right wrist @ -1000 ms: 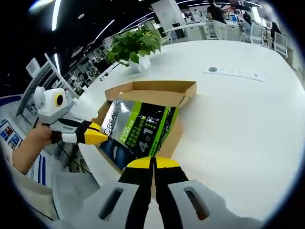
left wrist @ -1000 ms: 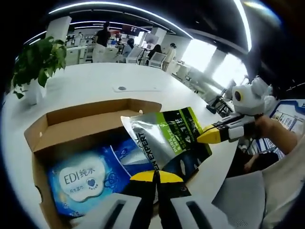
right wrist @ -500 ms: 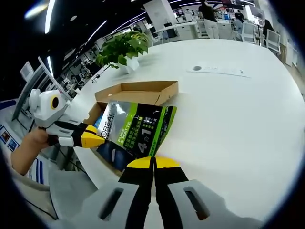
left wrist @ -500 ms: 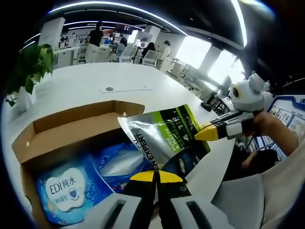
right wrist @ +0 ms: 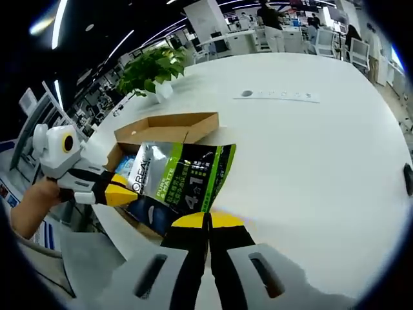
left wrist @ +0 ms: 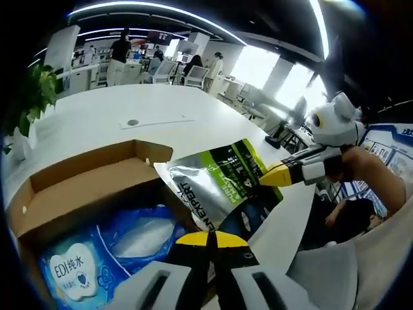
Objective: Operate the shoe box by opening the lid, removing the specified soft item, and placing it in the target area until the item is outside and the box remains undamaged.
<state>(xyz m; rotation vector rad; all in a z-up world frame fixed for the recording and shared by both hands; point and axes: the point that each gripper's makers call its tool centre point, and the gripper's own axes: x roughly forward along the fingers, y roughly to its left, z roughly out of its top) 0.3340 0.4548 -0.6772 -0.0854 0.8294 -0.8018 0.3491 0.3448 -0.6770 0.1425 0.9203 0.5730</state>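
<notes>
Two grippers held one silver, green and black pouch (left wrist: 222,187) between them, above the open shoe box (right wrist: 169,126) near the white table's (right wrist: 310,155) edge. The left gripper (left wrist: 210,239) had its yellow tips together, clamped on one pouch edge; the right gripper (right wrist: 207,221) pinched the opposite edge likewise. Inside the box lay a blue wipes pack (left wrist: 97,258). A potted plant (right wrist: 151,68) stood beyond the box.

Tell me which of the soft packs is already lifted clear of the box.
The silver-and-green pouch, pinched at two edges between the left gripper and right gripper. The blue wipes packs lie inside the cardboard box.
</notes>
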